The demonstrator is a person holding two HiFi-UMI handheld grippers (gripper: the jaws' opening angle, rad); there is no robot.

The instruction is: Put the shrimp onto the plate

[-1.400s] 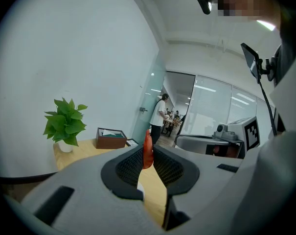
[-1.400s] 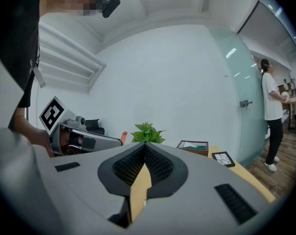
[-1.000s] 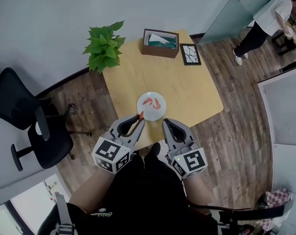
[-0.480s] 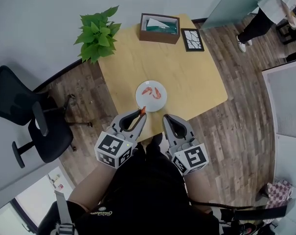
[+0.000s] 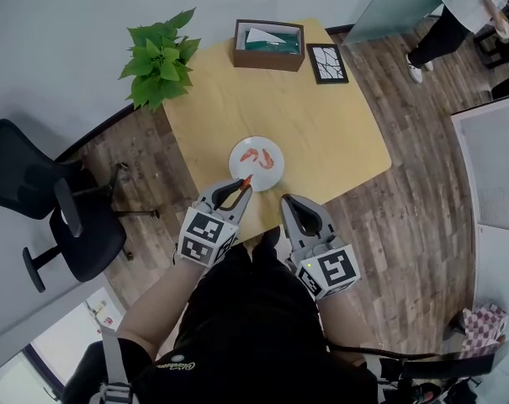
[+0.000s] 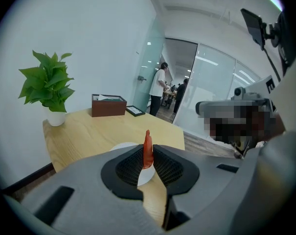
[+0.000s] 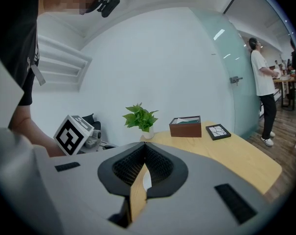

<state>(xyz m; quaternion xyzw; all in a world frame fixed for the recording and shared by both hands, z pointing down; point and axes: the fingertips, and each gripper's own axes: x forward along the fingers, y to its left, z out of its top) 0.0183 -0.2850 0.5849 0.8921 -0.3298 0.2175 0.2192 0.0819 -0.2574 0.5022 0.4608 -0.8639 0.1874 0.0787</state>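
Two orange shrimp (image 5: 250,152) lie on round white plate (image 5: 256,173). Left gripper (image 5: 242,188) pinches third orange-red shrimp (image 6: 147,150) at near rim; carry over bare centre, lower, then release. Right gripper (image 5: 285,202) pressed together, empty.

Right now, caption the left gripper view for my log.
Left gripper pinches an orange shrimp upright, white plate just beyond on the wooden table.

A pale wooden surface (image 5: 321,124) stands on dark plank flooring (image 5: 422,209) against a plain light wall (image 5: 60,32). A black office chair (image 5: 35,183) sits off its left edge, with frosted glass (image 5: 389,11) beyond.
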